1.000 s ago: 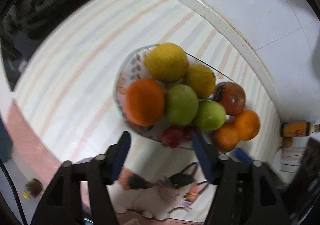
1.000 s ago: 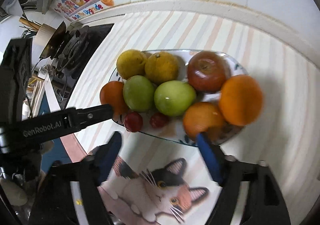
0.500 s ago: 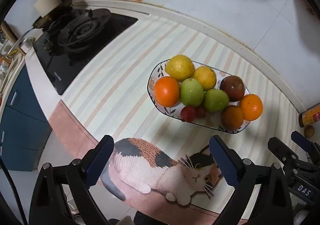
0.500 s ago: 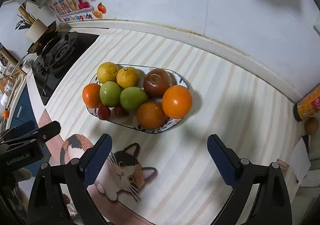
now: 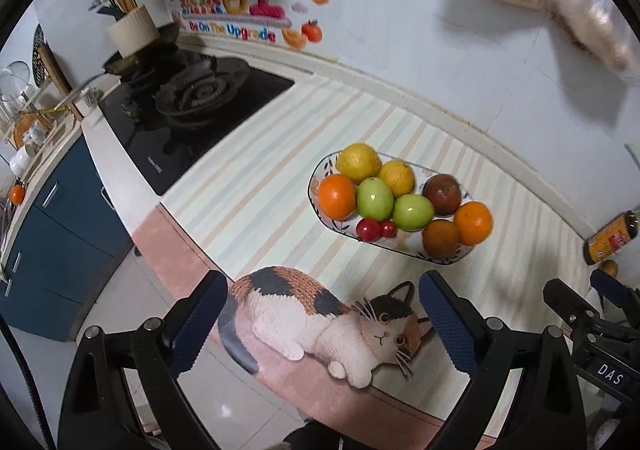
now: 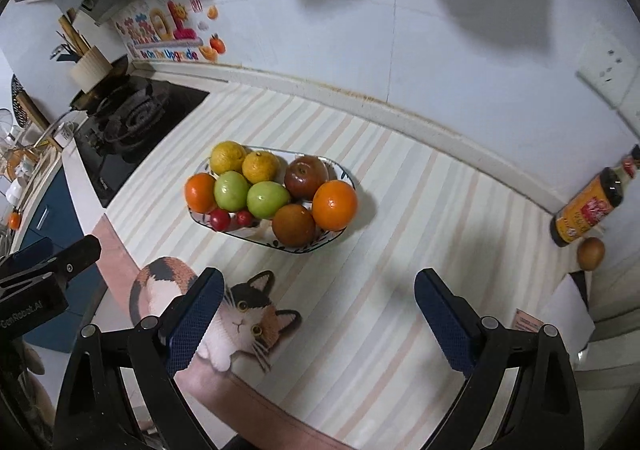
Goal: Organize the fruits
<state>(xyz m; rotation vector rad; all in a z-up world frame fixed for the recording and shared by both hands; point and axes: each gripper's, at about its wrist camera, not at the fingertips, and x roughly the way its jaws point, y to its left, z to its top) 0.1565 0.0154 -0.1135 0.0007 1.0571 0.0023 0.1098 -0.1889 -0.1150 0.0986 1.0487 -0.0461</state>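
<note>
An oval patterned dish (image 5: 448, 258) (image 6: 338, 169) on the striped mat holds several fruits: two yellow citrus (image 5: 358, 162) (image 6: 228, 157), oranges (image 5: 337, 196) (image 6: 334, 205), two green fruits (image 5: 375, 198) (image 6: 268, 199), a dark red apple (image 5: 442, 194) (image 6: 306, 177) and small red ones (image 5: 368, 229) (image 6: 220, 219). My left gripper (image 5: 322, 326) hangs open and empty above the cat picture, well short of the dish. My right gripper (image 6: 316, 324) is open and empty too, to the dish's near right. Each gripper shows at the other view's edge.
A gas hob (image 5: 192, 97) (image 6: 128, 117) lies left of the mat, with a utensil pot (image 5: 134, 31) behind it. A sauce bottle (image 6: 588, 209) (image 5: 610, 238) and a small brown fruit (image 6: 590, 253) stand at the right wall. The counter edge and blue cabinets (image 5: 60, 230) drop off at left.
Both grippers have opened wide and pulled up and back from the dish, which now looks smaller and farther. All the fruit stays in the dish.
</note>
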